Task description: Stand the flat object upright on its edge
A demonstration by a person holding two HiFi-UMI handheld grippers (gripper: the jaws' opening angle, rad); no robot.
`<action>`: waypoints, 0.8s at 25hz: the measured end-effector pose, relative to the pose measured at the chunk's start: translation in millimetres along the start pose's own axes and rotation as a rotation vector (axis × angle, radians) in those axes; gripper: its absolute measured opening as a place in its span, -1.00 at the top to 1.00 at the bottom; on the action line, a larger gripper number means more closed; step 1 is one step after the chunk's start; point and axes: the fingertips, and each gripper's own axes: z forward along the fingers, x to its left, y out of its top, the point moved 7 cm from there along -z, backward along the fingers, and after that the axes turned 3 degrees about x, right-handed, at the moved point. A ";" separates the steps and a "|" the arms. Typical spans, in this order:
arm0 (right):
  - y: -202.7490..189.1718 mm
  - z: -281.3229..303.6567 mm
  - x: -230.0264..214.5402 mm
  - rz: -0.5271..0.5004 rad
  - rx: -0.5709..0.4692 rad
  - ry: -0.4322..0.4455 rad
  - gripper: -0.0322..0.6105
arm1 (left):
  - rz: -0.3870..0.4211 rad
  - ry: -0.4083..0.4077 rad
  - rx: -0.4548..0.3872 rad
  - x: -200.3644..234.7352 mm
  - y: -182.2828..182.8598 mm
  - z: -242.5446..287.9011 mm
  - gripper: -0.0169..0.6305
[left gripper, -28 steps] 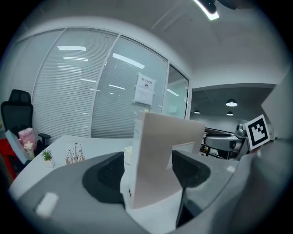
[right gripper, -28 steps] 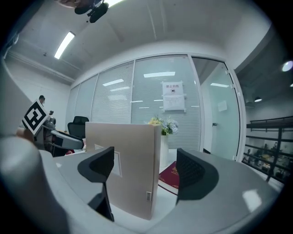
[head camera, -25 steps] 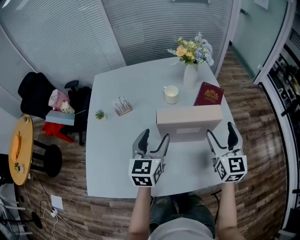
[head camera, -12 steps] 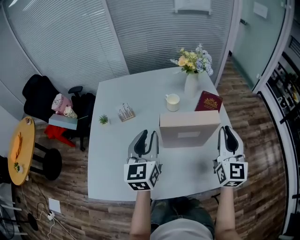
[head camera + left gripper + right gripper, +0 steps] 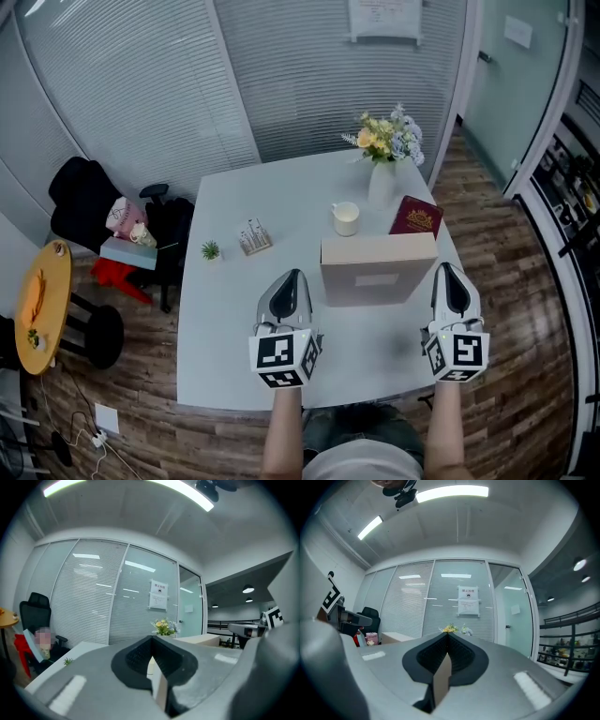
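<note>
A flat tan cardboard box (image 5: 378, 272) stands upright on its long edge on the grey table (image 5: 234, 319). My left gripper (image 5: 289, 279) is shut just off the box's left end and holds nothing. At the box's right end my right gripper (image 5: 447, 273) is also shut and empty. In the left gripper view the shut left gripper (image 5: 151, 639) fills the lower frame, with the box (image 5: 202, 639) to its right. In the right gripper view the shut right gripper (image 5: 446, 634) has the box (image 5: 395, 637) off to its left.
Behind the box a dark red book (image 5: 415, 217) leans, with a white cup (image 5: 345, 218) and a vase of flowers (image 5: 382, 176) near it. A small plant (image 5: 210, 250) and a card holder (image 5: 253, 237) sit at mid-left. A chair with bags (image 5: 127, 225) and a yellow round table (image 5: 33, 305) stand left of the table.
Both grippers went from open to shut and drew back slightly from the box's ends. The box has stayed upright.
</note>
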 end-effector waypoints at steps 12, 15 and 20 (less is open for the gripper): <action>2.0 4.9 -1.8 0.006 -0.003 -0.005 0.83 | -0.001 0.003 -0.004 1.9 3.5 4.7 0.94; 1.3 7.8 -3.7 0.006 -0.001 -0.009 0.83 | -0.004 0.002 -0.004 1.8 3.7 6.7 0.94; -0.4 11.0 -4.9 0.006 0.002 -0.012 0.83 | -0.002 0.005 -0.005 2.2 4.9 9.5 0.94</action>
